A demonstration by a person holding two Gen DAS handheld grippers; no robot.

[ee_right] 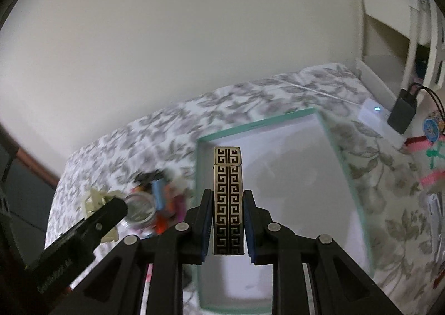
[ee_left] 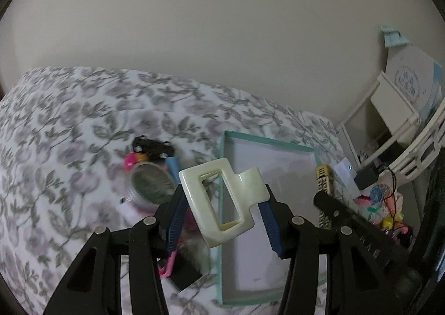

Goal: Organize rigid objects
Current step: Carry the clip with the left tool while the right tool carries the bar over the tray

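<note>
My left gripper (ee_left: 222, 203) is shut on a cream rectangular hair claw clip (ee_left: 219, 198), held up in the air over the left edge of a shallow teal-rimmed white box (ee_left: 274, 142). My right gripper (ee_right: 228, 220) is shut on a gold and black lighter (ee_right: 228, 198) with a Greek-key pattern, upright above the same box (ee_right: 258, 124). In the left wrist view the lighter (ee_left: 324, 178) and the right gripper's arm show at the right. A pile of small things lies left of the box: a black toy car (ee_left: 153, 148), a round clear jar (ee_left: 151, 184), a pink piece.
The box lies on a bed with a grey floral sheet (ee_left: 69, 125). A white shelf unit (ee_left: 397, 109), a black charger with cables (ee_right: 402, 114) and colourful trinkets (ee_left: 386, 209) crowd the right side. A plain wall stands behind.
</note>
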